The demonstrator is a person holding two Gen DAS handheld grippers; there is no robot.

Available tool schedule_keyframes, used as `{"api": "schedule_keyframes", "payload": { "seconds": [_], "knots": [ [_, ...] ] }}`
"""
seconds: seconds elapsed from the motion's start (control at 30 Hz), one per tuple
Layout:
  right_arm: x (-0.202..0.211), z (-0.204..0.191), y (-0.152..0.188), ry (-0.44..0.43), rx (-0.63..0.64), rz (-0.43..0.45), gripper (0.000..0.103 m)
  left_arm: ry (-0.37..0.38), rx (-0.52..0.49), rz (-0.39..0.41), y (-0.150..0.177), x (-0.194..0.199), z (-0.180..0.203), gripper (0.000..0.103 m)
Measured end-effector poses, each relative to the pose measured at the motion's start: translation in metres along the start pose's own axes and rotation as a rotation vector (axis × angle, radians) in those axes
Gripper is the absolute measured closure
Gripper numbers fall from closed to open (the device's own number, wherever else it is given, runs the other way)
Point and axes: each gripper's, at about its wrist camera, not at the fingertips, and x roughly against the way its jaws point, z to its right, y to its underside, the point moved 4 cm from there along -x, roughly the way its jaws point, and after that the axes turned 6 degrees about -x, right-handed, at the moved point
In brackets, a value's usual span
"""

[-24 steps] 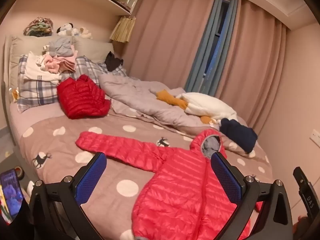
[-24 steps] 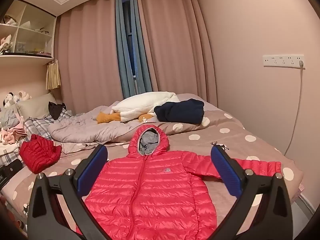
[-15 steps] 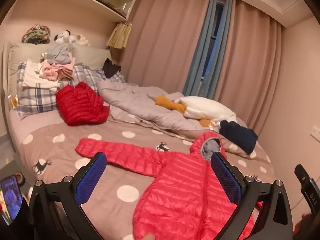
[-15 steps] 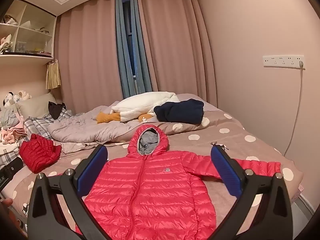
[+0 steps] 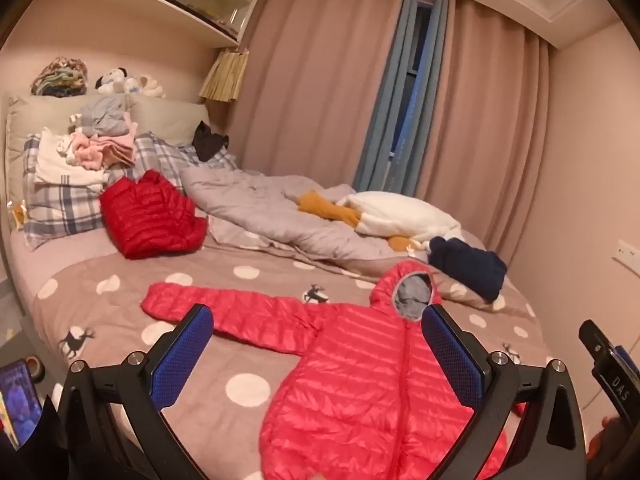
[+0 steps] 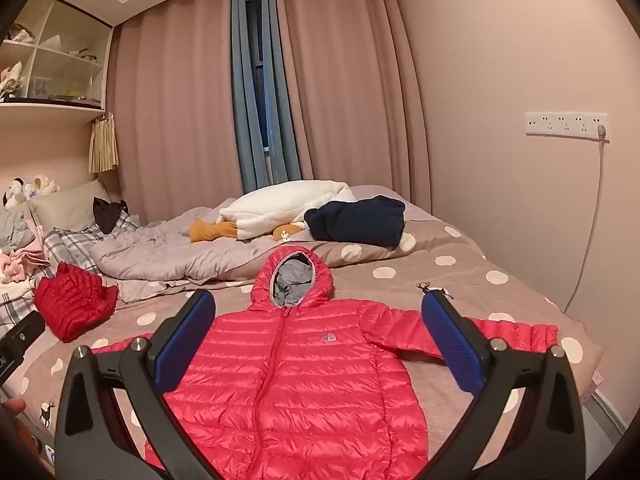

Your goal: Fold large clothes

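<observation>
Tilting upward since earlier, the left gripper [image 5: 316, 354] and right gripper [image 6: 318, 340] hover wide open, empty, above the flat pink jacket [image 6: 304, 376].

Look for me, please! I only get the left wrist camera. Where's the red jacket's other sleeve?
Observer: The other sleeve lies flat on the bed, stretched out toward the wall.
Operator: Is the right gripper holding it?
Observer: No. The right gripper points at the jacket with its jaws wide open, gripping nothing.
Operator: Any picture on the front?
Observer: A small logo sits on the chest.
</observation>
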Motion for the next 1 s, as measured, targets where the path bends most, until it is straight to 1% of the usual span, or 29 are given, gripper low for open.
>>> {"api": "schedule_keyframes", "payload": {
  "seconds": [0.2,0.53,1.0],
  "knots": [
    [-0.0012,-0.0003,0.0027,0.007,0.006,0.002,0.0,0.009,-0.002,-0.015,-0.0007,-0.0029,-0.0005,0.0],
    [-0.0015,0.0,0.0065,0.025,0.01,-0.005,0.0,0.028,-0.009,-0.01,-0.0008,-0.0021,0.0039,0.0],
    [-0.0023,-0.0032,0.0089,0.028,0.026,-0.014,0.0,0.025,-0.023,-0.012,0.0013,0.0006,0.0018,0.0]
  ]
}}
